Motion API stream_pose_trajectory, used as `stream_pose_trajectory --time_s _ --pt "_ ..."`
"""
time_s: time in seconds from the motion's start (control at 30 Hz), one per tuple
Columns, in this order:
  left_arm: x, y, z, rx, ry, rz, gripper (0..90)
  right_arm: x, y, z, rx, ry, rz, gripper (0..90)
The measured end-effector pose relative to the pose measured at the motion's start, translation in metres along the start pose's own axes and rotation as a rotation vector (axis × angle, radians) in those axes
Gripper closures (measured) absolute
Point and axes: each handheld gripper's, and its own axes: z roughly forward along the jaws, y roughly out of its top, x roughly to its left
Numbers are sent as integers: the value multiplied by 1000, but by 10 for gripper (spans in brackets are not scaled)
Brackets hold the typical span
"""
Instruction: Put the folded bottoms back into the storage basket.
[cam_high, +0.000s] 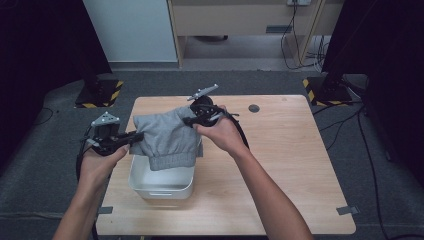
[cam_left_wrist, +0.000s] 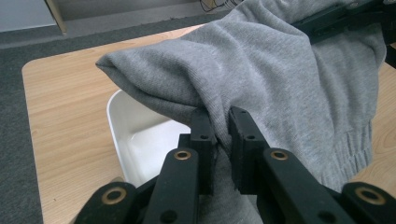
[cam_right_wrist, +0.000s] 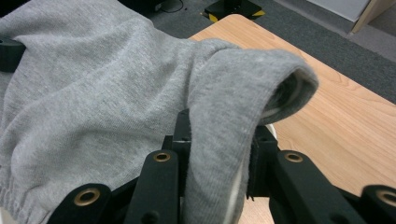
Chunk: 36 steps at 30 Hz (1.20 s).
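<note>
High view: a folded grey sweat garment (cam_high: 165, 140) hangs stretched between two hand-held grippers above a white plastic tub (cam_high: 161, 182), which sits on the near-left part of a light wooden table (cam_high: 285, 165). Left gripper (cam_high: 134, 137) comes in level from the left and has the garment's left edge. Right gripper (cam_high: 189, 121) holds the far-right upper corner, just beyond the tub's far rim. Ribbed cuff or hem end of the garment droops down over the tub's far side; whether it touches the tub's floor, cannot tell. Left hand (cam_high: 100, 160) and right hand (cam_high: 222, 134) each wrap a gripper body; cables trail back along the forearms.

Left gripper view: black jaws nearly together, clamped on a thin pinch of grey knit (cam_left_wrist: 261, 79) between the pads. Tub (cam_left_wrist: 140, 135) below and to the left, interior bare where visible. The other gripper's black jaw crosses the cloth at upper right.

Right gripper view: jaws clamped on a thicker folded roll of the same cloth (cam_right_wrist: 116, 93), which bulges up and over the pads; the fold's open end shows pale lining at right. Elastic gathering at lower left.

Surroundings: grey carpet, two black stands with yellow-black striped bases (cam_high: 97, 94) at far left and far right, wooden shelving beyond.
</note>
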Motion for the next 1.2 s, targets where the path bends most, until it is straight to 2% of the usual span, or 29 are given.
stream_pose_trajectory --time_s 0.8,1.2 --pt "15 -16 -4 17 2 -24 810 10 0 24 29 25 -3 710" --pt "23 -22 -10 20 17 -28 810 16 4 38 43 40 -9 709"
